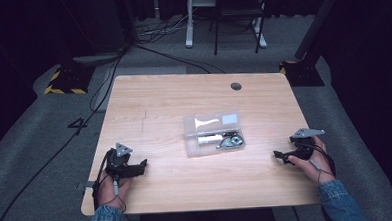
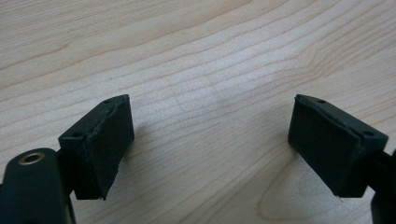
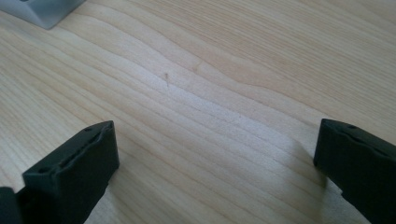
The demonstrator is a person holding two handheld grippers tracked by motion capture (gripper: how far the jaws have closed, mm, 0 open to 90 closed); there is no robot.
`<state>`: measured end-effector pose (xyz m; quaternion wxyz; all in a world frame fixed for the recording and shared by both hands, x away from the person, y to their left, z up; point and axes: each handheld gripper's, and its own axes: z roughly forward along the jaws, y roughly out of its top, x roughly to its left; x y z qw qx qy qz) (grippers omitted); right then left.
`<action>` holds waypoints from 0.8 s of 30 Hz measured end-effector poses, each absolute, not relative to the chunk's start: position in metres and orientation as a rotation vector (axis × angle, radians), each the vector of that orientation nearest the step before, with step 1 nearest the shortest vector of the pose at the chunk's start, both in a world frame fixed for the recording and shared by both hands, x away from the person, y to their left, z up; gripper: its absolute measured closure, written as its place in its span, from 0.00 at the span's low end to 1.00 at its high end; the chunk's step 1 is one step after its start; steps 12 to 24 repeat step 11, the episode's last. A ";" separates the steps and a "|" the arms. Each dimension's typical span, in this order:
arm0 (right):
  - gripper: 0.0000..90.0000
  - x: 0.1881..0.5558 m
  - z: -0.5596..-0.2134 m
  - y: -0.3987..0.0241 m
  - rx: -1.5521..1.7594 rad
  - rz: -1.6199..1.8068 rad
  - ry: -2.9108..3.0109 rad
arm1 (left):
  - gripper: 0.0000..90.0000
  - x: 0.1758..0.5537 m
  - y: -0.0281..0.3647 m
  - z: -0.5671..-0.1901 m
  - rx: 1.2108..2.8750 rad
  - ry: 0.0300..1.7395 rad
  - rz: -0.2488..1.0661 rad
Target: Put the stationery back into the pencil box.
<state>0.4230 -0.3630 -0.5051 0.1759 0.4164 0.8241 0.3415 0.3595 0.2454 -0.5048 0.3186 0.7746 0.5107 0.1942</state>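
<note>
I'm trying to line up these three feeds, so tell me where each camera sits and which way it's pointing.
High view: above the person's side, looking forward and down on the wooden table and clear plastic case; both forearms, left gripper and right gripper show.
Left gripper view: rides the left gripper, looking along its open fingers at bare wood.
Right gripper view: rides the right gripper, open fingers over wood.
Shared: all three show the tabletop.

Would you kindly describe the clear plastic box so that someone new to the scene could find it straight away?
Start at the light wooden table and look to its middle, between the two hand-held claws. There lies the clear plastic box, a shallow rectangular case with a white cylinder and a metal part inside. It is the sole see-through thing on the tabletop.
</note>
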 end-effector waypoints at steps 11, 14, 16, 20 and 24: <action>0.00 0.423 -0.505 -0.362 1.184 0.966 2.331 | 0.16 0.359 0.245 -0.505 2.035 1.344 0.511; 0.00 0.423 -0.505 -0.362 1.184 0.966 2.331 | 0.16 0.359 0.245 -0.505 2.035 1.344 0.511; 0.00 0.423 -0.505 -0.362 1.184 0.966 2.331 | 0.16 0.359 0.245 -0.505 2.035 1.344 0.511; 0.00 0.423 -0.505 -0.362 1.184 0.966 2.331 | 0.16 0.359 0.245 -0.505 2.035 1.344 0.511; 0.00 0.423 -0.505 -0.362 1.184 0.966 2.331 | 0.16 0.359 0.245 -0.505 2.035 1.344 0.511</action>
